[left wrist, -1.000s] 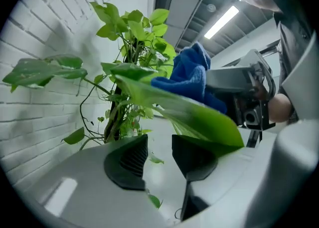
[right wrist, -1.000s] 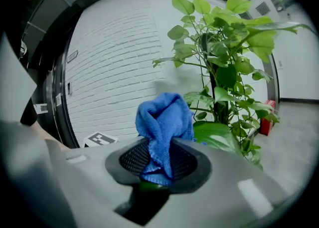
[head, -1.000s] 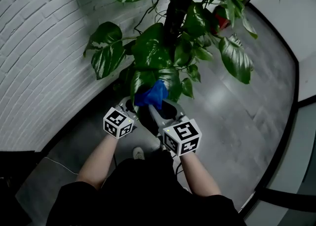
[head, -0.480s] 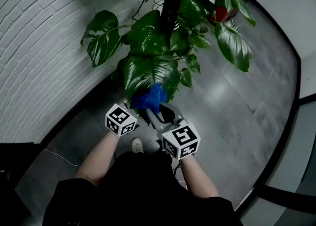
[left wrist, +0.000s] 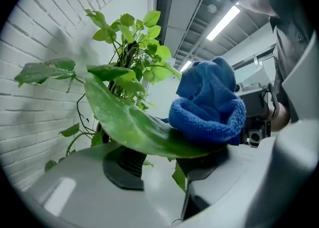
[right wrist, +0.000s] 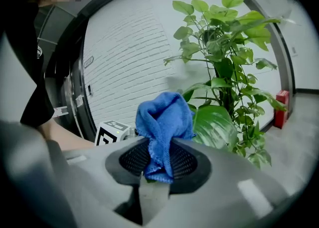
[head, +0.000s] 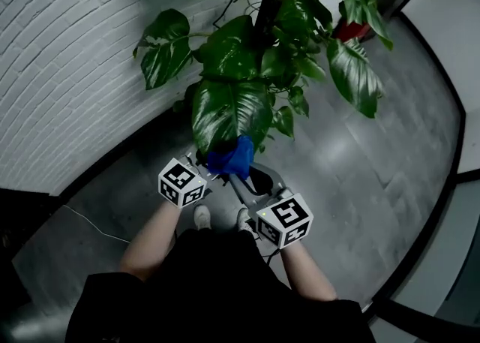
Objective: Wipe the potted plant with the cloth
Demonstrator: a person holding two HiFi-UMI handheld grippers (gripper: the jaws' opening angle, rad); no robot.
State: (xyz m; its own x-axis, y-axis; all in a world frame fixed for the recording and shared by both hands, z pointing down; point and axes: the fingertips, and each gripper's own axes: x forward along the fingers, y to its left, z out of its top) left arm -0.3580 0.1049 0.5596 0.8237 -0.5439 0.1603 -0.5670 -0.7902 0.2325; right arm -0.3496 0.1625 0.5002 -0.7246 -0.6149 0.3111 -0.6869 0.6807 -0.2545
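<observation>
**A:** Why is the left gripper (left wrist: 160, 164) under the big leaf (left wrist: 127, 124)?

**B:** Backing support, I'd say. Its jaws are apart and have just been opening. The leaf lies across the tops of both, nothing pinched between them. That way the leaf won't flop when pressed.

**A:** Cloth?

**B:** The blue cloth (right wrist: 164, 117) is bunched on top of the leaf at its tip end, the end nearest the person. The right gripper (right wrist: 158, 161) has its jaws clamped on a fold. The wad sticks out front, so fabric meets the leaf, not plastic.

**A:** So the leaf is sandwiched?

**B:** Looks so: cloth above the leaf, left jaws below it. In the left gripper view the wad touches the leaf's upper face.

**A:** Rest of the potted plant (head: 274, 26)?

**B:** The stem and other leaves rise beyond the leaf's base end, away from the person. I can't make out the pot.

**A:** Risk?

**B:** Dragging hard toward the tip could strain the stalk, though the support underneath should limit that. Only this leaf has the cloth on it, so there's likely plenty left to wipe.
</observation>
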